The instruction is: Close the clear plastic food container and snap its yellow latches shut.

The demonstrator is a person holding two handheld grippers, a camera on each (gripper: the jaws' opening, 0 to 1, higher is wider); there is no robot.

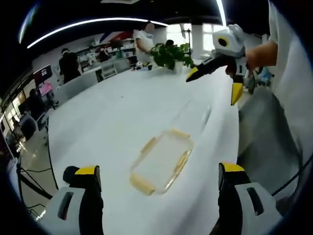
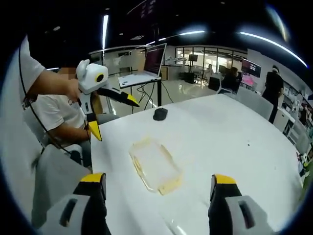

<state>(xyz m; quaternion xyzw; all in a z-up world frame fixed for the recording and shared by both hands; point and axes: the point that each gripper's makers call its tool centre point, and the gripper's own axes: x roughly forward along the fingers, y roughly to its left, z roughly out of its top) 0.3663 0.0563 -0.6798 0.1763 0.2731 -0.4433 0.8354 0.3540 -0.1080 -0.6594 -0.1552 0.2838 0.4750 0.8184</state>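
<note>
Counter: the white counter [image 1: 122, 112] is wide, smooth and glossy, so I judge anything I push down on could skate across it rather than stay put.
Container: the clear plastic food container [image 1: 161, 161] lies flat on the counter, ahead of and between my two tongs, touched by neither. Its lid looks already laid on, though I cannot tell whether it sits squarely; pressing latches over a skewed lid could jam it or pop it up.
Left tongs: my left tongs [image 2: 110, 115] are spread wide and hold nothing, hanging above the counter, well apart from the container.
Right tongs: my right tongs [image 1: 215, 83] are likewise gaping and empty, raised beyond the container's far end.
Mouse: a dark mouse [image 2: 160, 113] rests near the container's far end; a sliding container could knock it.
Latches: the yellow latches [image 1: 142, 183] look flared outward, not yet snapped. They are small and pale against the counter, so I could miss one or press off-centre and tip the container.
</note>
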